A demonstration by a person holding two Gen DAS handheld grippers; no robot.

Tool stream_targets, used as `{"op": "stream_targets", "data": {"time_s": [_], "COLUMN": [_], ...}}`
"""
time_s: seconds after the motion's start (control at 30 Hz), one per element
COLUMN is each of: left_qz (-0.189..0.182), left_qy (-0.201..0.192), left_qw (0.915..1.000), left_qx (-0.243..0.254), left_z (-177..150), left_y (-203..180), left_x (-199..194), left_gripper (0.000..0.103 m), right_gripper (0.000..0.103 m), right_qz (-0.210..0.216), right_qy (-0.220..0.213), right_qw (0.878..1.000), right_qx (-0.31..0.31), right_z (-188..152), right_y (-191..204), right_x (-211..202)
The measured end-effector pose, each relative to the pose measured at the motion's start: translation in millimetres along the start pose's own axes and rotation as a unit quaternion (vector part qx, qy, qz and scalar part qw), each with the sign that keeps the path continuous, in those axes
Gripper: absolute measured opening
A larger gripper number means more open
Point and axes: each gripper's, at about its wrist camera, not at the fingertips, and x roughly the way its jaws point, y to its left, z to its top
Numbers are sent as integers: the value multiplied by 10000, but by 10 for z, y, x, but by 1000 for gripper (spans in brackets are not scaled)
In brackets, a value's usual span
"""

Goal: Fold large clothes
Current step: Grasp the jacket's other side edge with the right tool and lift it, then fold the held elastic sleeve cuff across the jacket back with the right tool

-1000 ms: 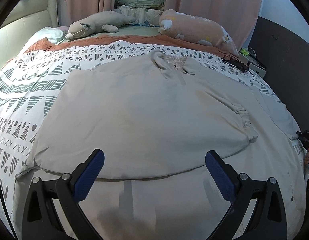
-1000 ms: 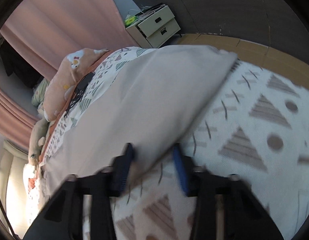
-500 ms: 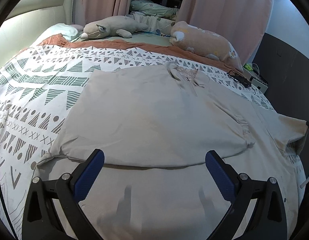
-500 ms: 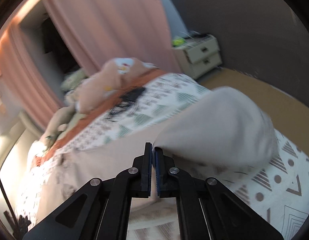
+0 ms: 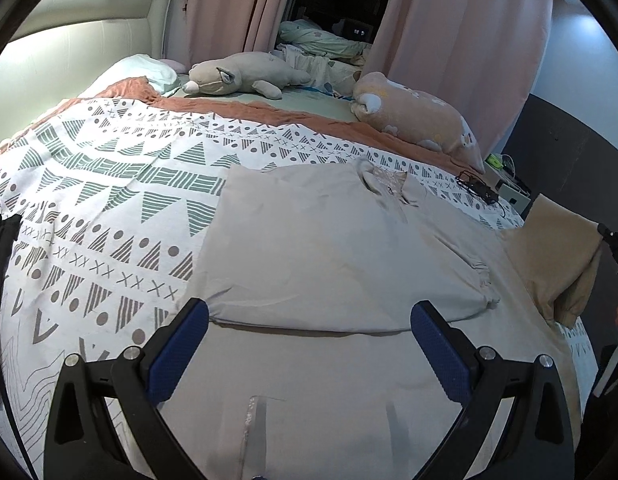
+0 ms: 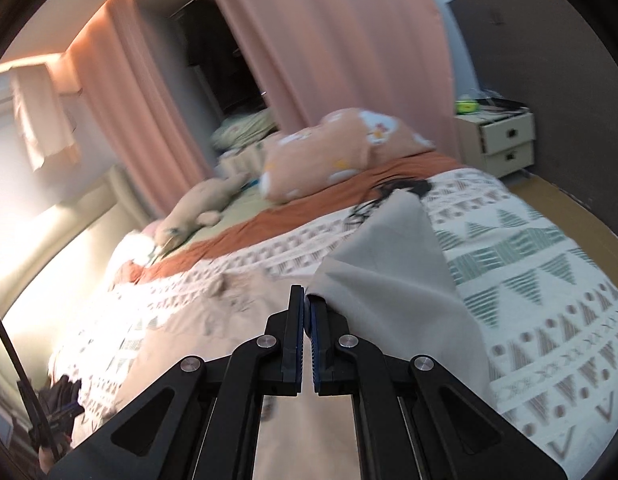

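Right gripper (image 6: 308, 312) pinching blurred shirt (image 5: 341, 248) edge; pinch point hidden

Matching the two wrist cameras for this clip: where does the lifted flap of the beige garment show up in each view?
Left wrist: the lifted flap is at the right edge, raised off the bed by the right gripper.
Right wrist: the lifted flap fills the centre, pinched in the right gripper.
Shared landmark: the peach plush pillow near the headboard.

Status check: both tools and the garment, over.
Left tool open, hovering above the beige garment. Right tool shut on its lifted side flap. Nothing in the fold path.
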Motion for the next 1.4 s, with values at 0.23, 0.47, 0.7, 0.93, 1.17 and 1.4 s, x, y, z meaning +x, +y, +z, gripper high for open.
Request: {"op": "stream_targets", "data": {"time_s": [0.23,0.47,0.7,0.93,1.17,1.4], "left_qz": [-18,-61,-241,-340,-372,-378], "left_qy": [-98,-35,-31,31,52,152], "left_qw": [9998,9995,9992,9992,9993,9992], "left_qx": [-167,-311,-332,-203,-33,46], "left_z": [-4,-34,-3,-26,-72,-137], "left_y": [257,413,396,194,-56,-211], "left_x": [-196,-255,-265,-153,-23,205], "left_gripper": [103,103,103,103,103,103], "right_gripper": [0,1,103,103,103,75], "right_qz": [189,233,-202,-292,-1305,-1783], "right_qy": [613,1824,2095,1861,1578,2056], "right_qw": [9976,9808,9753,9775,9757,9611], "right_qx": [-244,646,676,952,784,474], "right_z": [-214,-631,-664,-459,-490,-603], "right_y": [376,320,60,-378,-649,-751], "right_x": [519,1141,1155,485,38,360]}}
